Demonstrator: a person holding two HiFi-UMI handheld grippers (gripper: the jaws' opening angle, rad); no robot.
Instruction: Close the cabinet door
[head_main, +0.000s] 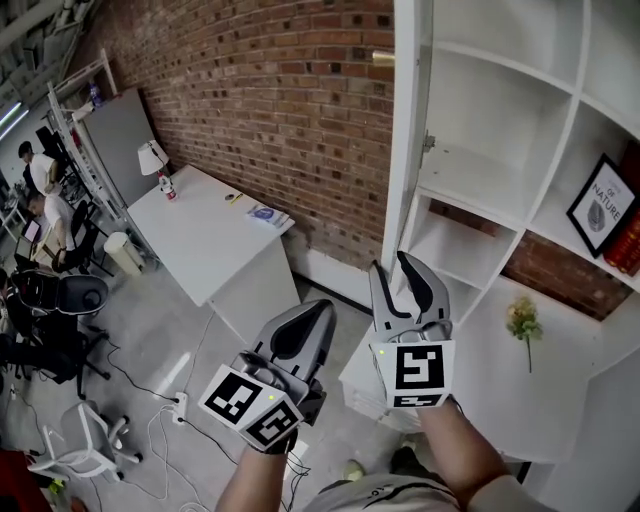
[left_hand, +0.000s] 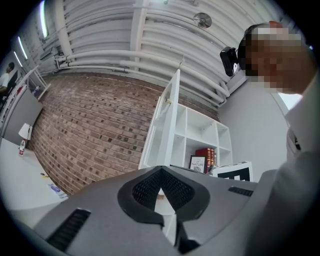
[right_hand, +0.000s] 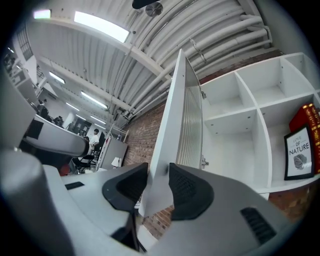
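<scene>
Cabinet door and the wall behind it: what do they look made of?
The open white cabinet door looks like painted or laminated board: smooth, matte, with crisp square edges. Its inner ribbed panel may be fluted glass or plastic; I cannot tell. The red-brown brick wall is bare brick with pale mortar joints.
</scene>
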